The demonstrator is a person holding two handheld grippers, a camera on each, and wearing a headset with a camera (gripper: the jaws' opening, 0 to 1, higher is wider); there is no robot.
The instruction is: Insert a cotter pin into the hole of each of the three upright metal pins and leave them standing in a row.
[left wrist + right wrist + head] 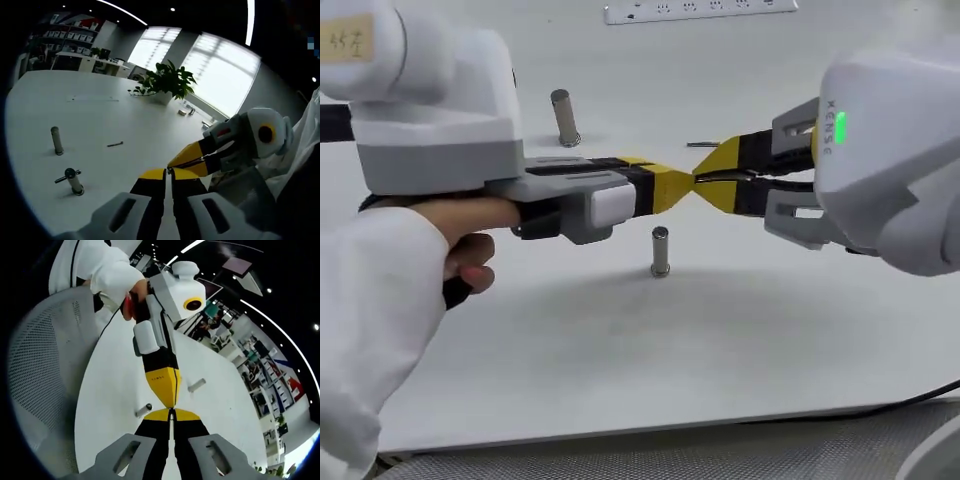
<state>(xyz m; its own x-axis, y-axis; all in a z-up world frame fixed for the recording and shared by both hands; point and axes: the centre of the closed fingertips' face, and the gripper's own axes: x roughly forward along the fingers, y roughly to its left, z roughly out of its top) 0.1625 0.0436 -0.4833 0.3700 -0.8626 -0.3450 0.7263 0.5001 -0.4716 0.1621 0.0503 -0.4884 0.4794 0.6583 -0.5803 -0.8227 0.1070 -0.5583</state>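
My left gripper (pixel 686 187) comes in from the left and my right gripper (pixel 701 180) from the right. Their yellow tips meet nose to nose above the table, both with jaws shut; I cannot make out anything small pinched between them. One upright metal pin (pixel 660 250) stands just below the tips, another (pixel 563 118) farther back. In the left gripper view a pin (pixel 74 180) carries a cotter pin through its head, a bare pin (pixel 57 140) stands beyond it, and the right gripper (pixel 172 166) touches my left gripper (pixel 169 173). A loose cotter pin (pixel 702 144) lies on the table.
The white table (pixel 620 350) has open surface around the pins, and its front edge runs along the bottom of the head view. A power strip (pixel 700 10) lies at the far edge. A mesh chair (pixel 45 370) stands beside the table in the right gripper view.
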